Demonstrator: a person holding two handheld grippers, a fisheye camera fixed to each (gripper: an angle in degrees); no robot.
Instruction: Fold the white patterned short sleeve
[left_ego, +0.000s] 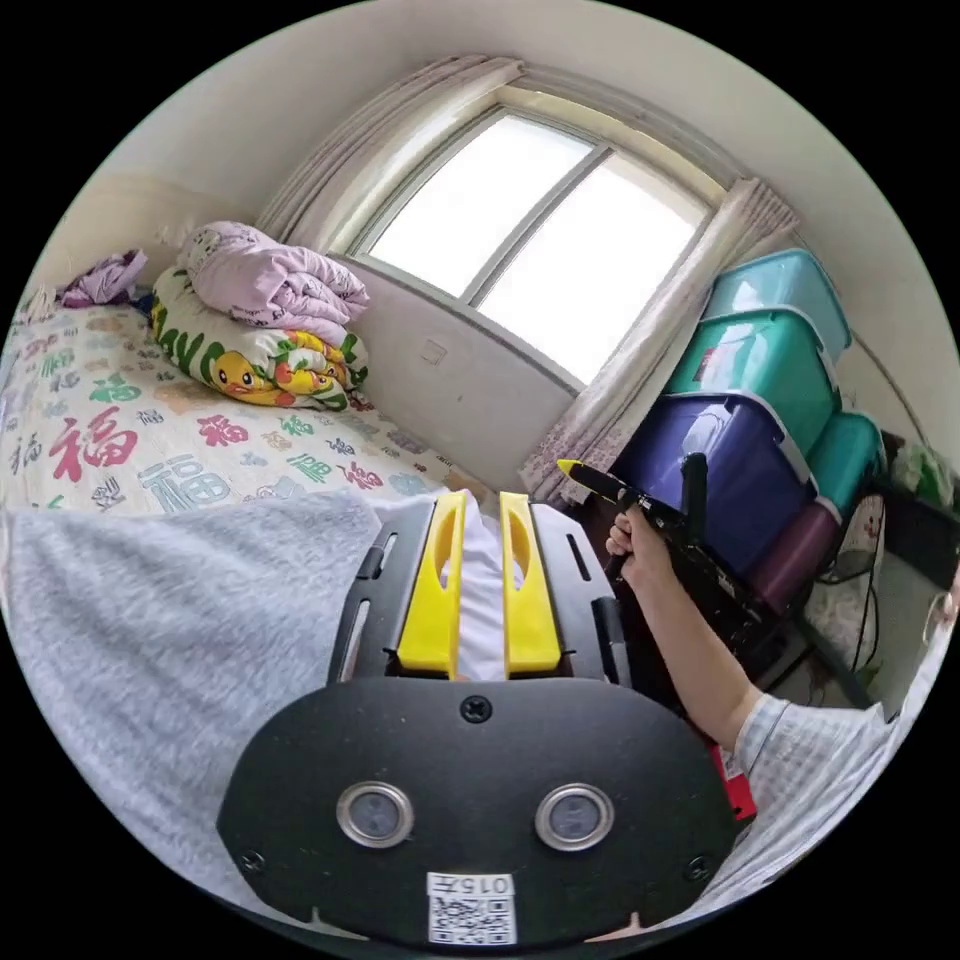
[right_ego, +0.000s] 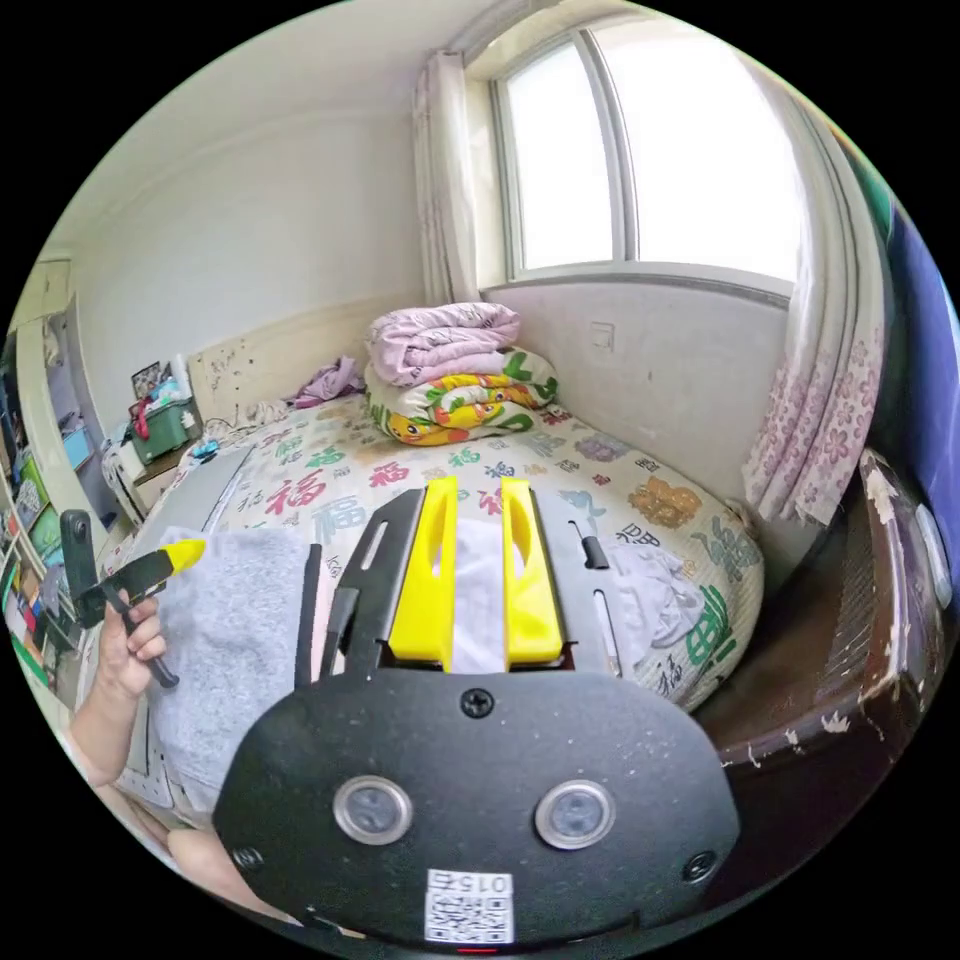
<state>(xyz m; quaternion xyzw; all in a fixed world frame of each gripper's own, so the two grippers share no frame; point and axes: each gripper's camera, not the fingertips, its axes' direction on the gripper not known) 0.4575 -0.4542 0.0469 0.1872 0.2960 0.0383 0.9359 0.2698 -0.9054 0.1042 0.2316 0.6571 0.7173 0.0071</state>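
The bed (right_ego: 640, 480), covered by a sheet printed with characters, is seen bearing stacked folded quilts (right_ego: 455, 385) near the window wall, a grey cloth (right_ego: 225, 620) and a crumpled white garment (right_ego: 650, 590) at its edge.

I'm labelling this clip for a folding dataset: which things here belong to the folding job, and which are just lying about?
Part of the job:
- white garment, between the fingers of both grippers
- left gripper
- right gripper

Lying about:
- grey cloth
- crumpled white clothing on the bed
- folded quilts
- stacked storage bins
- curtains
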